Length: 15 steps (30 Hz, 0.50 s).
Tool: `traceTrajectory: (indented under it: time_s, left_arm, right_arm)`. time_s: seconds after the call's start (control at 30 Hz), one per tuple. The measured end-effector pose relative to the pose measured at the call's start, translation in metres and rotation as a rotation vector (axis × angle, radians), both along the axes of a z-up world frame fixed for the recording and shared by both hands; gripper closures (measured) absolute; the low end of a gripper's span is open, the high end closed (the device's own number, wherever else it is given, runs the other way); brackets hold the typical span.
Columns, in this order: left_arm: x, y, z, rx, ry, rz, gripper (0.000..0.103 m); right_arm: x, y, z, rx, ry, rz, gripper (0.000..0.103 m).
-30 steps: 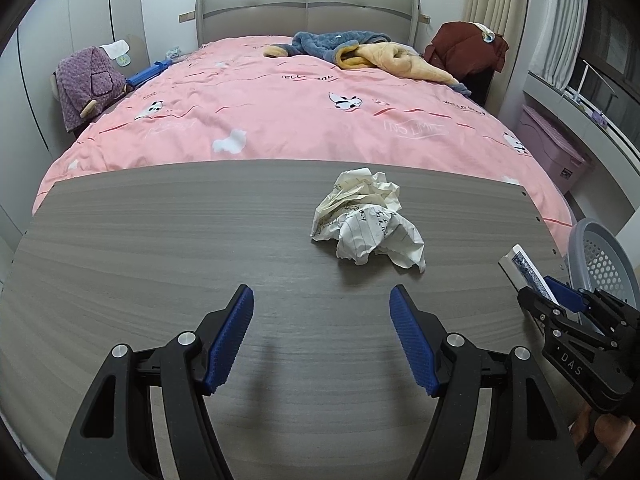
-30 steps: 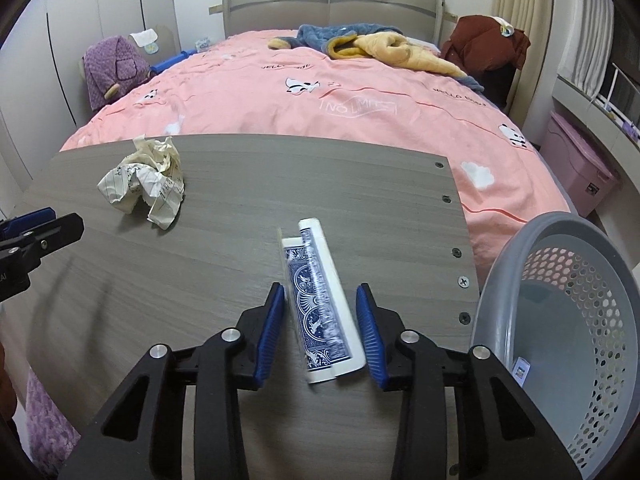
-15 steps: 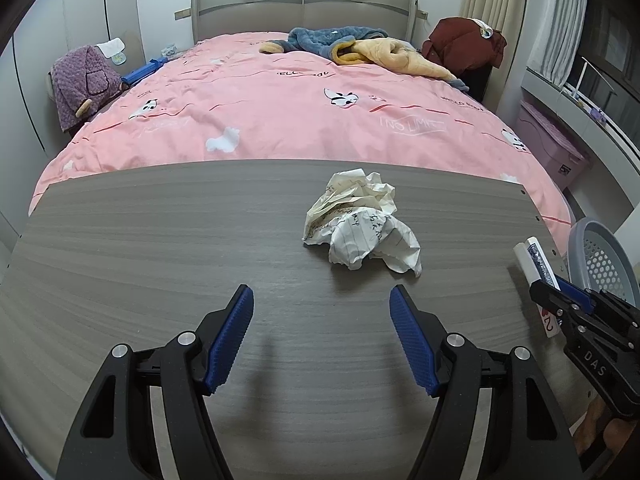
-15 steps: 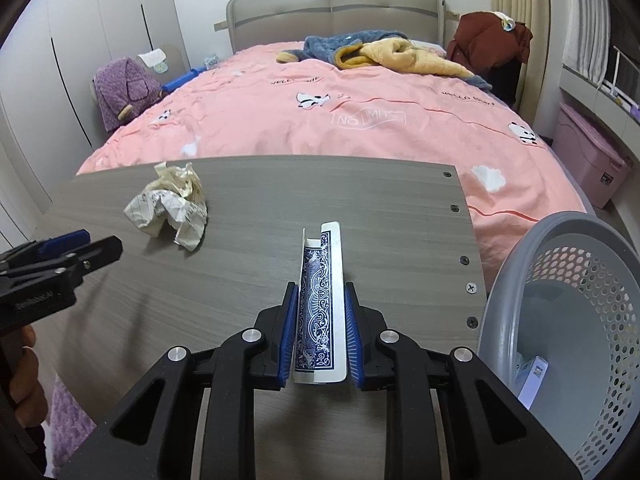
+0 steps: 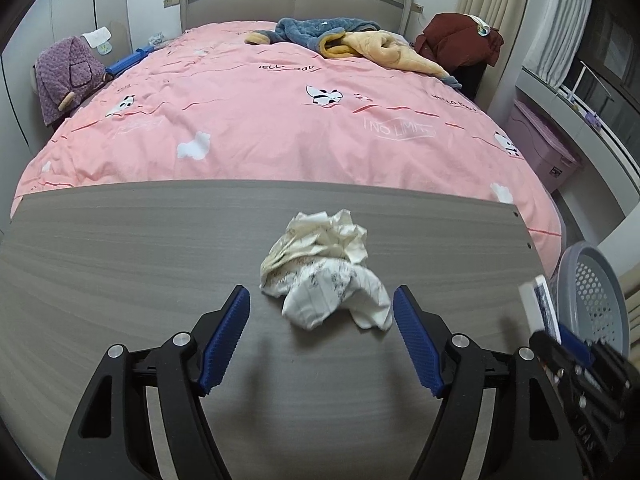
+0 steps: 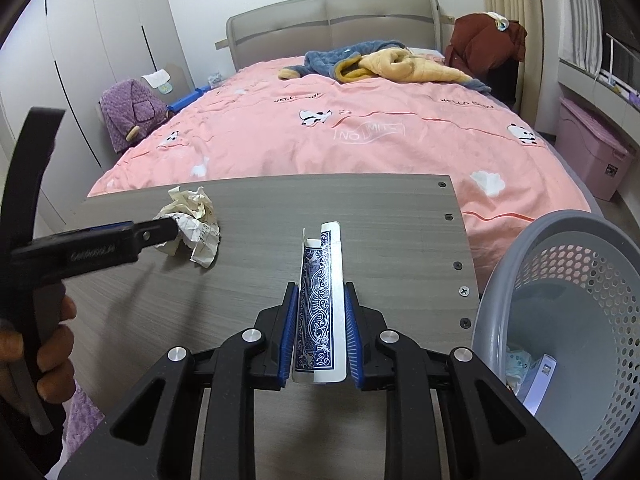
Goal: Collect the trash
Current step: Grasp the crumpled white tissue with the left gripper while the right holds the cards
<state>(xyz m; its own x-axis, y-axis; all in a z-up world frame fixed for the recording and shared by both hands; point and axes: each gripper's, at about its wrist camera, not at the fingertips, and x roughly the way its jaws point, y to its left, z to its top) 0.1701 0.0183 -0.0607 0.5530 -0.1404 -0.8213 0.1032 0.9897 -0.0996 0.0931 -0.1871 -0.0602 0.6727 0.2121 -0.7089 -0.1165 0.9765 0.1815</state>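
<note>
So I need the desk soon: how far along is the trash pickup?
Some scraps already lie in the basket. The right claw is shut on a playing card, not yet dropped in. The left claw is open, its jaws just widened, around the crumpled paper, not gripping.

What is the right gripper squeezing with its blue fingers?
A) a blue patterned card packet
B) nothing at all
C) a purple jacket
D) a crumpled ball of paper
A: the right gripper has its fingers pressed on both sides of the blue patterned card packet, while the crumpled paper lies apart on the table near the left gripper.
</note>
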Motion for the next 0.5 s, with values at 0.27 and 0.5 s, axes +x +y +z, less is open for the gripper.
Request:
traceTrajectory:
  time_s: [0.27, 0.5]
  left_arm:
    - [0.032, -0.003, -0.004, 0.036, 0.035, 0.027, 0.030]
    - [0.041, -0.003, -0.019, 0.051, 0.073, 0.044, 0.028]
  right_arm:
    - [0.000, -0.004, -0.002, 0.024, 0.000, -0.002, 0.081]
    - [0.000, -0.006, -0.001, 0.032, -0.001, -0.004, 0.081]
